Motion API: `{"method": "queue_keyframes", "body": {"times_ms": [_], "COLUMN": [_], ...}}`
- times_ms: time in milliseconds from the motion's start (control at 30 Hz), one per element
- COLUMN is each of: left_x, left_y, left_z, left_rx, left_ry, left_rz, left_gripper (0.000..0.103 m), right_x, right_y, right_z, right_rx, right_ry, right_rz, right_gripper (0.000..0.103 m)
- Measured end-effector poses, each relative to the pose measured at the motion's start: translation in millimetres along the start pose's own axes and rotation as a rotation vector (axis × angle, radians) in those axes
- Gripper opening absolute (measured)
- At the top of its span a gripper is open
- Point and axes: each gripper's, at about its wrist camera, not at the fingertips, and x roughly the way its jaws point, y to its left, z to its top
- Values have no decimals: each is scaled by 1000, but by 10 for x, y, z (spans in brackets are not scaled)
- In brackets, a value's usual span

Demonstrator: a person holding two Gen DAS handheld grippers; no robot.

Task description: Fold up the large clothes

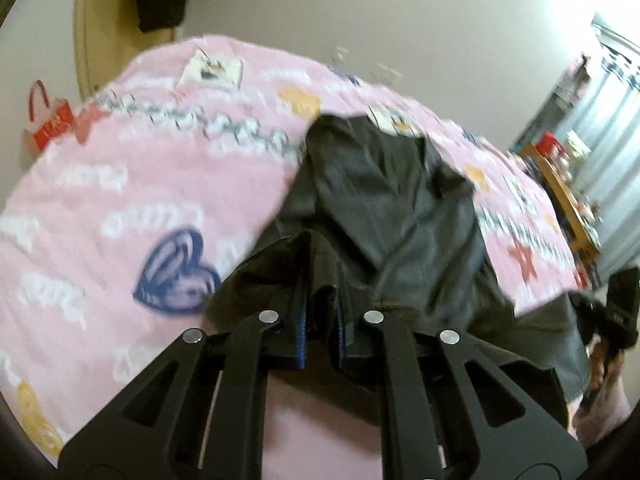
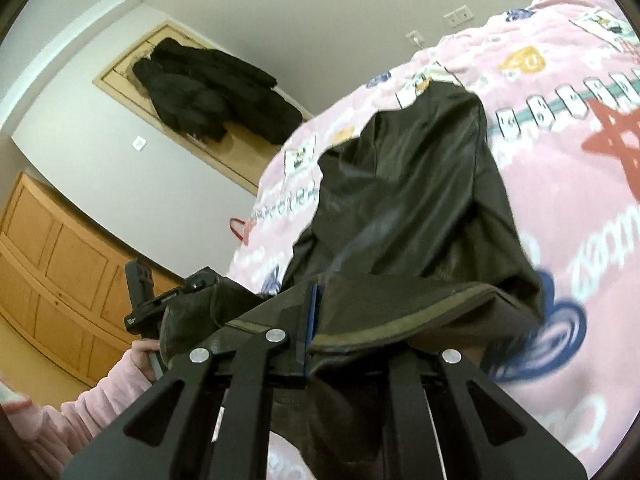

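Jacket [image 1: 396, 208]: dark, leather-like, with a sheen. It lies lengthwise on the bed, its far end resting on the blanket [image 1: 120, 184], its near edge lifted off the surface and stretched between the two grippers. In the right wrist view the jacket [image 2: 404, 184] shows a ribbed, olive-toned hem running across the near edge, and the body drapes away over the blanket [image 2: 560, 208].

Left gripper [image 1: 322, 280]: clenched on the jacket. A bunched fold of the fabric sits between the blue pads [image 1: 301, 320], which stand close together with the cloth pressed between them.

Right gripper [image 2: 316, 320]: clenched on the jacket at the hem. One blue pad is visible against the fabric; the other finger is covered by the cloth. In the left wrist view the right gripper [image 1: 616, 312] appears at the right edge, partly blurred, with jacket edge hanging from it.

In the right wrist view the left gripper [image 2: 180, 292] appears at the lower left, held by a hand [image 2: 142, 354] in a pink sleeve [image 2: 80, 408].

Blanket: pink, printed with hearts, stars and lettering.

Surroundings: dark coats [image 2: 212, 96] hang on a wall panel; a wooden cabinet [image 2: 52, 256] stands below. A red bag [image 1: 50, 120] sits by the bed's far left corner. Both views are motion-blurred.
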Motion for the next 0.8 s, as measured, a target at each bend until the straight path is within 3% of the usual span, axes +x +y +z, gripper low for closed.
{"method": "queue_keyframes", "body": {"times_ms": [133,367,500,567,667,800], "left_x": [124,636,922,1192,1507,2283], "left_y": [-136,-407,-489,-430,-364,-279], "left_z": [454,1387,1930,2210,2473,2779], "left_rx": [-19,51,83,52,7,66], "left_ry": [-27,66,70,67,29,81], "left_rz": [114,312,338,338,297,244], "left_gripper": [10,10,10,10,10,10], "right_x": [-11,182,402,549,850,1268], "right_y": [-169,-539,-749,-879,-1198,-1568], "right_z": [445,1272,1744,2057,2520,2877], "right_rx": [20,124,235,285,351,384], "right_ry": [-11,37,53,38,18,42], "right_rz": [48,30,-1,-9,-56,-164], "right_gripper": [8,8,7,7,7,7]}}
